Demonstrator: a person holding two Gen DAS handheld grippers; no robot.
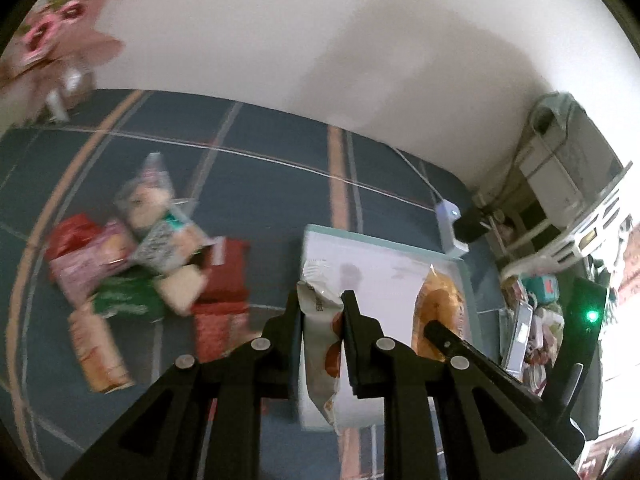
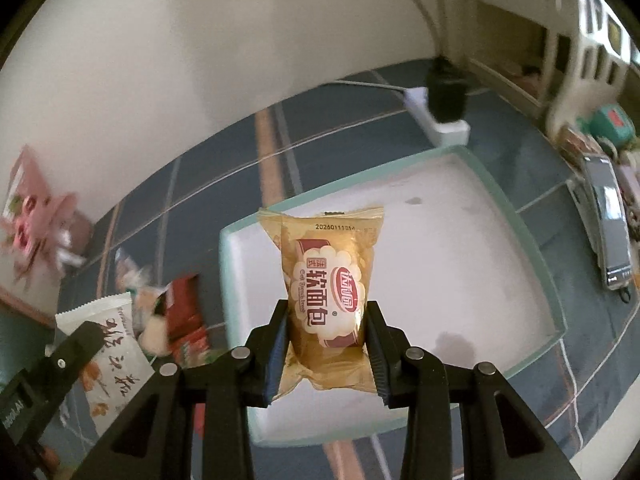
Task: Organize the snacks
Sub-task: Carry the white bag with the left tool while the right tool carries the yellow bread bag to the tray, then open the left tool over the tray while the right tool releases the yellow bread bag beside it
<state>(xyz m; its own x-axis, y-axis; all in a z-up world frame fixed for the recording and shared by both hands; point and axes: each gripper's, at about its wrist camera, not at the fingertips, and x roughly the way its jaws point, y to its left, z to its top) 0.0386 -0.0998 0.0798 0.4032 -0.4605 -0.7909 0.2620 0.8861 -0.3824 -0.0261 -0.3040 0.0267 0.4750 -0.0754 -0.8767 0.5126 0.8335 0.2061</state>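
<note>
Both packets are carried over the shallow white tray with pale green rim (image 2: 516, 216), which lies on the blue plaid-clothed surface (image 1: 260, 152). The right claw (image 2: 326, 332) is clamped on a golden plastic-wrapped soft bread packet (image 2: 330, 276), held upright above the tray floor; the left claw (image 1: 320, 312) is clamped on a white crinkle-edged snack packet with orange print (image 1: 324, 344), at the tray's left edge. For a clean drop, each packet should be lowered until near the tray floor, kept well apart from the other, and only then released, so neither bounces over the rim. The left wrist view alone shows the loose heap of red, pink and green snack packets (image 1: 132, 272) lying left of the tray, not yet sorted. The right wrist view alone shows the bread packet's printed label and the tray floor, which looks bare. Background is blurred in both views.
</note>
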